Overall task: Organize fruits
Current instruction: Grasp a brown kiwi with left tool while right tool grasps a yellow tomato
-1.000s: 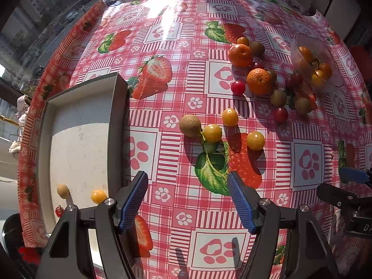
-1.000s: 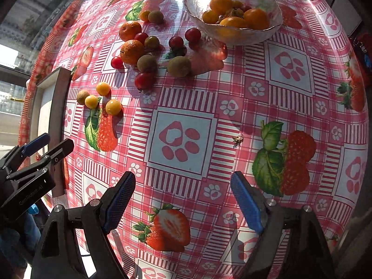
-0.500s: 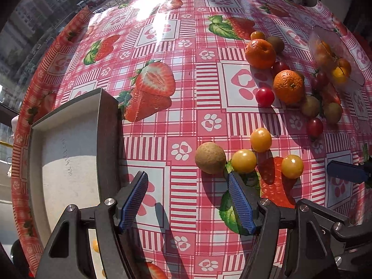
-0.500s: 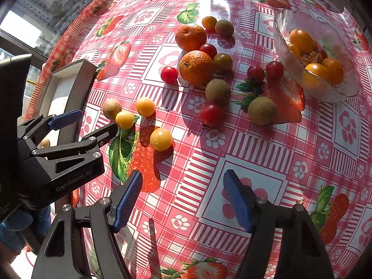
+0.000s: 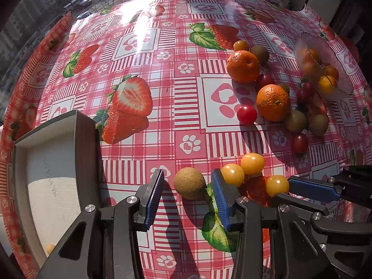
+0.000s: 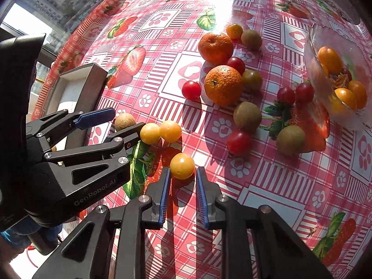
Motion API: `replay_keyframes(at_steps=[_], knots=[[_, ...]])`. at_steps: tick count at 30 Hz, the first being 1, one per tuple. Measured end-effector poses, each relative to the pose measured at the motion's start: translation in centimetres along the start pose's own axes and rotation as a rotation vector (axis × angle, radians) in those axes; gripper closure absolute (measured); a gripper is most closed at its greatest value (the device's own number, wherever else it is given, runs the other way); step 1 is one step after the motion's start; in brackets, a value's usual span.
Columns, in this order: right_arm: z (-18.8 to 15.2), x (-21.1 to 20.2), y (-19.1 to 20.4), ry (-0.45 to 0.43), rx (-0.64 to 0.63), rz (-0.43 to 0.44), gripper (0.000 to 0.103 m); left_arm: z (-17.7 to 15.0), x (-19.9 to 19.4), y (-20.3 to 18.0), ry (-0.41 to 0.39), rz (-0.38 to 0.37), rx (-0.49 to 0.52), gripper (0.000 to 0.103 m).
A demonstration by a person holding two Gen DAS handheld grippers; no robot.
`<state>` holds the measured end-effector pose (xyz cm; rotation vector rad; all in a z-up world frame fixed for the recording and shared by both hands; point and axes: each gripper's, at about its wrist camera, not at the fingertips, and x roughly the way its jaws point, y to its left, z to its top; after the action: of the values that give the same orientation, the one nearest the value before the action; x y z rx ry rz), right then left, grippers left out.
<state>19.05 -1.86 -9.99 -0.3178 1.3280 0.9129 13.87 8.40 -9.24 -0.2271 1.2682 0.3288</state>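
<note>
With both grippers open and empty, the left gripper [image 5: 188, 187] should close gently around the brown fruit [image 5: 189, 183] beside the tray [image 5: 87, 153], while the right gripper [image 6: 182, 186] squeezes the yellow tomato [image 6: 182, 165] softly.

Glass bowl [image 6: 325, 53] cut by right edge; tray [image 5: 86, 153] partly behind left tool [image 5: 188, 194].

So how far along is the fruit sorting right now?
Early. Done: some orange fruit sits in the glass bowl and one small fruit in the grey tray. In hand: nothing gripped; the left gripper brackets the brown fruit, the right gripper a yellow tomato. Left: tangerines, kiwis, and red tomatoes loose on the tablecloth.
</note>
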Motion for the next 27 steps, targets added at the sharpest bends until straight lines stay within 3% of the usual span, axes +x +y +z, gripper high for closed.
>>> replay_keyframes(at_steps=[1,10,18,20,22,27], knots=[[-0.1,-0.2,0.1,-0.001,0.001,-0.004,0.082,0.1,0.0,-0.2,0.005,-0.009,0.001,0.073],[-1.3,-2.8,-1.7,-0.019,0.111,0.054,0.082,-1.9,-2.3,-0.5,0.022,-0.054,-0.063,0.074],[-2.4,-3.7,-2.1,-0.030,0.155,0.043,0.081,-3.4,-5.4,0.2,-0.030,-0.098,0.000,0.074],[-2.2,-3.2,-1.7,-0.035,0.158,0.023,0.075,-3.6,-6.1,0.7,-0.045,-0.115,0.021,0.074],[-1.8,-2.8,-1.1,-0.054,0.158,-0.018,0.059,-3.5,-6.6,1.6,-0.048,-0.122,0.042,0.074],[-0.7,-0.8,0.0,-0.054,0.215,-0.081,0.058,-4.2,-7.9,4.0,-0.057,-0.153,0.064,0.074]])
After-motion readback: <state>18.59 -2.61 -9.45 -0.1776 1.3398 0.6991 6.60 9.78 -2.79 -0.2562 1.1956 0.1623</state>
